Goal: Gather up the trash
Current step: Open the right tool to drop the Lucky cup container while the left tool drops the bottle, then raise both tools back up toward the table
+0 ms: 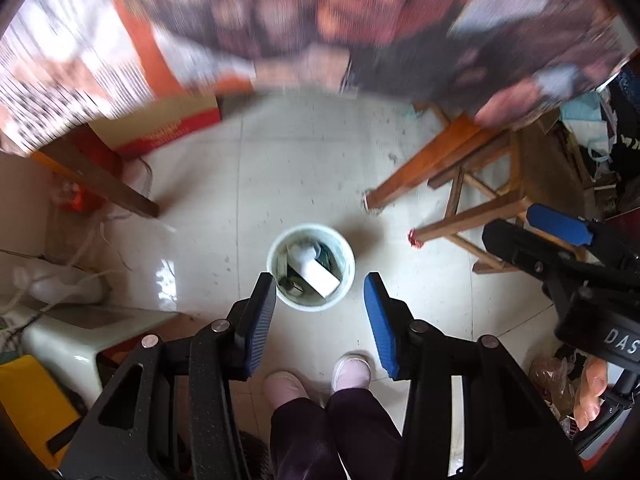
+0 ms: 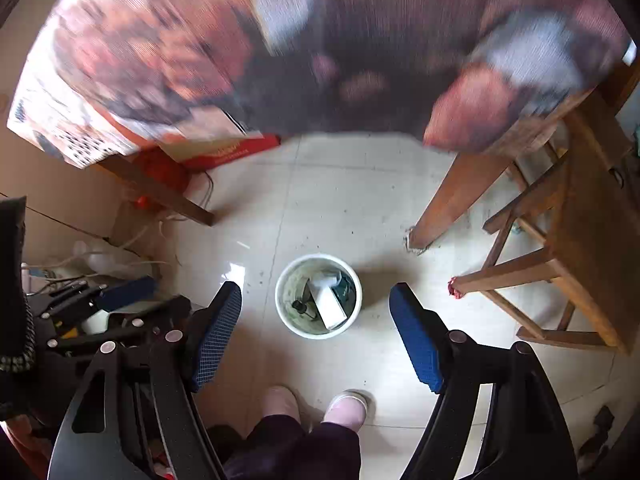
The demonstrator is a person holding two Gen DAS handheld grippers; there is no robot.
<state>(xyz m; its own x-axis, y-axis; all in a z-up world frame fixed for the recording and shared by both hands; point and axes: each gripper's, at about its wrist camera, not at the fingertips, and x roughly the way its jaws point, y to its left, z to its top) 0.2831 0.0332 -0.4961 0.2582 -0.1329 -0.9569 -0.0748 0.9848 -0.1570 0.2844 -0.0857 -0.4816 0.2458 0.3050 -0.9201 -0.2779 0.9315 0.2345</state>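
Observation:
A white bucket (image 1: 311,267) stands on the tiled floor below me. It holds a white box (image 1: 316,278) and other scraps. The same bucket (image 2: 319,296) sits low in the middle of the right wrist view. My left gripper (image 1: 319,280) hangs high over it, open, with nothing between its blue pads. My right gripper (image 2: 316,288) is open too and empty, with its jaws set wider. Each gripper shows at the edge of the other's view: the right gripper (image 1: 536,236) on the right and the left gripper (image 2: 100,296) on the left.
A table with a blurred patterned cloth (image 1: 320,12) fills the top; its wooden legs (image 1: 416,176) flank the bucket. A wooden stool (image 2: 580,264) stands right, a red box (image 1: 168,132) at the back, a pale plastic stool (image 1: 76,344) and cables left. A person's slippered feet (image 1: 352,370) are near the bucket.

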